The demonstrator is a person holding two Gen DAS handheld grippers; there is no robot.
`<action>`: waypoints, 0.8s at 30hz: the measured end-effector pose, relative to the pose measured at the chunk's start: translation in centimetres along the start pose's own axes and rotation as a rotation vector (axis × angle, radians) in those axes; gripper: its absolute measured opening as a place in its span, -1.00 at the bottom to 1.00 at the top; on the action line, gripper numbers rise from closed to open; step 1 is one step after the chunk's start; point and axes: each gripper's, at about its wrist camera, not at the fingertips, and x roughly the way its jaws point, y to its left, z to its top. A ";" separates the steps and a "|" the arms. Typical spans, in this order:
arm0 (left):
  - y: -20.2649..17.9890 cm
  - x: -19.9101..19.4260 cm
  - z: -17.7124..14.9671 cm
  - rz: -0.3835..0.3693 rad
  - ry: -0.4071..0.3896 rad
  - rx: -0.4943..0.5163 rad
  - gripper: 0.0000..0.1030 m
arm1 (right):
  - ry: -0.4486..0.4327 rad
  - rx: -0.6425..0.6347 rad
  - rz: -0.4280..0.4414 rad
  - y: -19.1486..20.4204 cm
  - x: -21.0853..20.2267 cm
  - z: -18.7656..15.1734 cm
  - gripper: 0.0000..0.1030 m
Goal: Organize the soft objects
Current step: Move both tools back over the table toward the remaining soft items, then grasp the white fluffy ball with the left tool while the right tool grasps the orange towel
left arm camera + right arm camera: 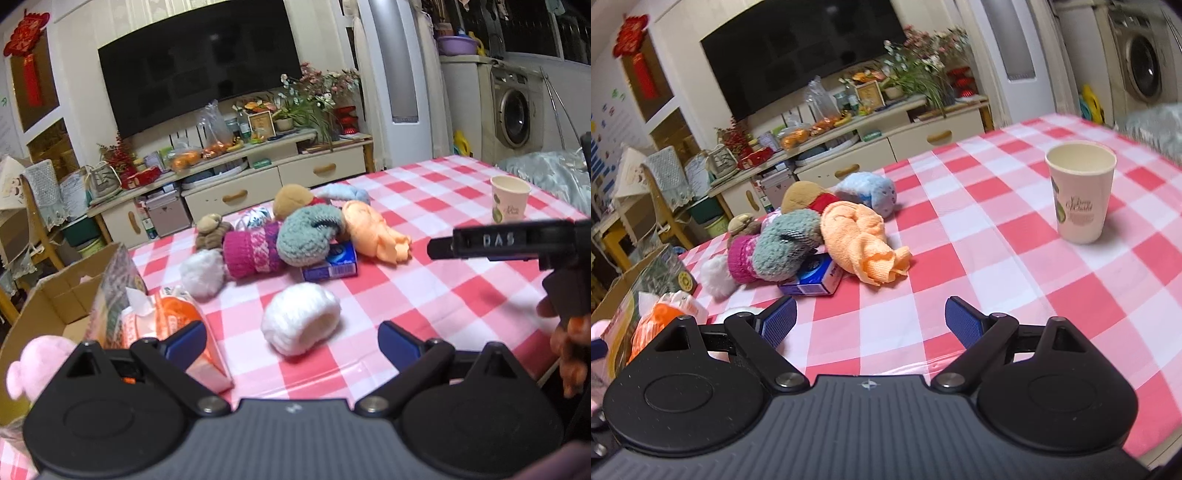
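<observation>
A white knitted hat (301,319) lies on the checked tablecloth (424,295) just ahead of my open left gripper (291,341). Behind it is a pile of soft things: a pink knitted piece (253,251), a grey-green knitted hat (306,236), an orange cloth (376,234), a brown plush (291,199) and a light blue plush (343,194). The same pile shows in the right wrist view: grey-green hat (786,245), orange cloth (864,240), blue plush (868,190). My right gripper (870,321) is open and empty over the cloth; its side shows in the left wrist view (439,248).
A blue box (332,266) lies under the pile. A paper cup (1080,192) stands at the right. A tissue pack (173,321) and a cardboard box (55,295) holding a pink plush (40,365) are at the left table edge.
</observation>
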 end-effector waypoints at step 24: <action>0.5 12.0 0.2 -0.123 0.148 0.008 0.71 | 0.057 0.005 0.037 0.6 11.0 3.8 1.00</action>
